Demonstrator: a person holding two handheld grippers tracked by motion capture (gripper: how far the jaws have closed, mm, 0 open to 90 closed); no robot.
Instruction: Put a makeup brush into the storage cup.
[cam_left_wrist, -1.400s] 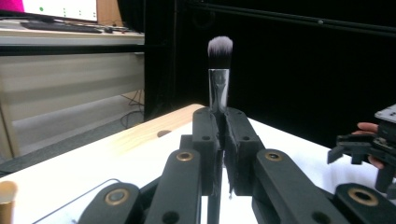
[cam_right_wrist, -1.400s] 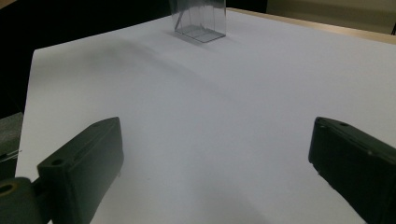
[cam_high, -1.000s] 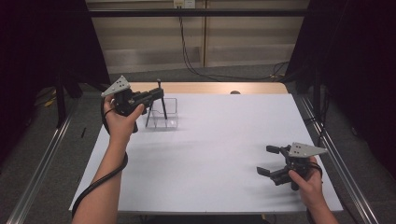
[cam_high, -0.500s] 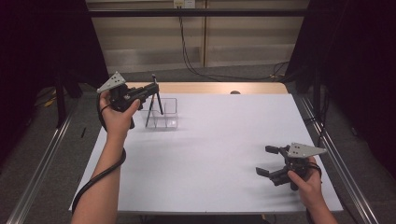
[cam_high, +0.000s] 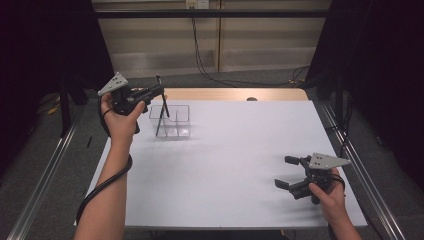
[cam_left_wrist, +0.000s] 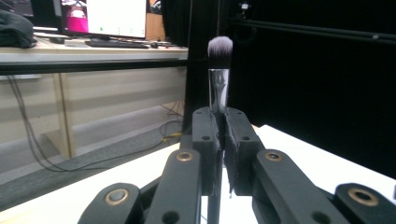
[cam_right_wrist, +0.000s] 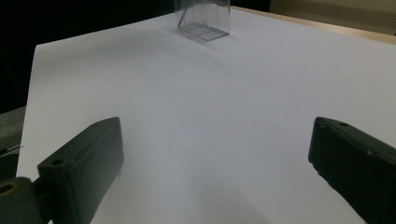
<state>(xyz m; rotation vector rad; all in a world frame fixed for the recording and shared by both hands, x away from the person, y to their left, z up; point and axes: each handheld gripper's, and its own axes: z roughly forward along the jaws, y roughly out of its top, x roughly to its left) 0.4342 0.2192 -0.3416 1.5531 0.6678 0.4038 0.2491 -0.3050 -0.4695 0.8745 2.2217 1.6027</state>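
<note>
The left gripper (cam_high: 156, 92) is raised over the far left part of the white surface (cam_high: 235, 165), its jaws clamped on a makeup brush (cam_left_wrist: 218, 79). The brush handle slants down into a clear box (cam_high: 172, 122), which stands near the far left edge. The right gripper (cam_high: 289, 172) rests near the right edge, its jaws wide apart around nothing. Between them the surface is bare.
</note>
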